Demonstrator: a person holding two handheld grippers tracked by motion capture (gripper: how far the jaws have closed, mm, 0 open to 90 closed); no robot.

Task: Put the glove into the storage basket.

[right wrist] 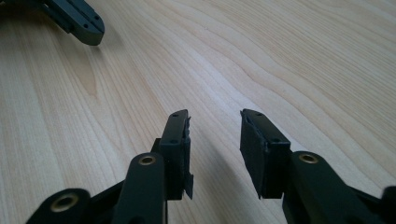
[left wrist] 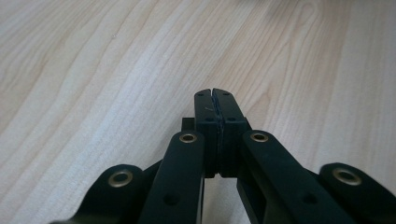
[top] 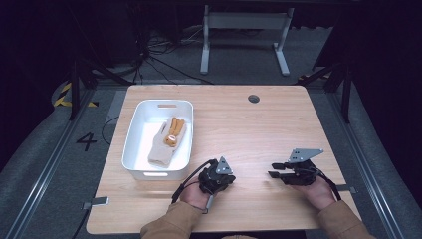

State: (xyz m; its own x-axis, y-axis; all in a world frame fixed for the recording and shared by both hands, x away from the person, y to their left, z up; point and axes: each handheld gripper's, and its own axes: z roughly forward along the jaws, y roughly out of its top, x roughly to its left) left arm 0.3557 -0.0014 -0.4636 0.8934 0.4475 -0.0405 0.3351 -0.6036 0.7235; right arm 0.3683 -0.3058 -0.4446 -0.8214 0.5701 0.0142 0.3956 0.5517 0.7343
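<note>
1. The sock (top: 166, 141) is beige with an orange-and-white patch and orange bands at its far end. It lies lengthwise and flat inside the white bin (top: 133, 130), on the table's left half.
2. The bin has a slot handle in its far wall; its near wall is just left of my left gripper.
3. My left gripper (top: 222, 175) is clenched on nothing; in the left gripper view (left wrist: 214, 100) its pads meet over bare wood.
4. My right gripper (top: 273, 170) is released; the right gripper view (right wrist: 214, 122) shows a clear gap between the pads.
5. Both grippers sit low over the wooden table (top: 234, 124) near its front edge, well apart from the sock.
</note>
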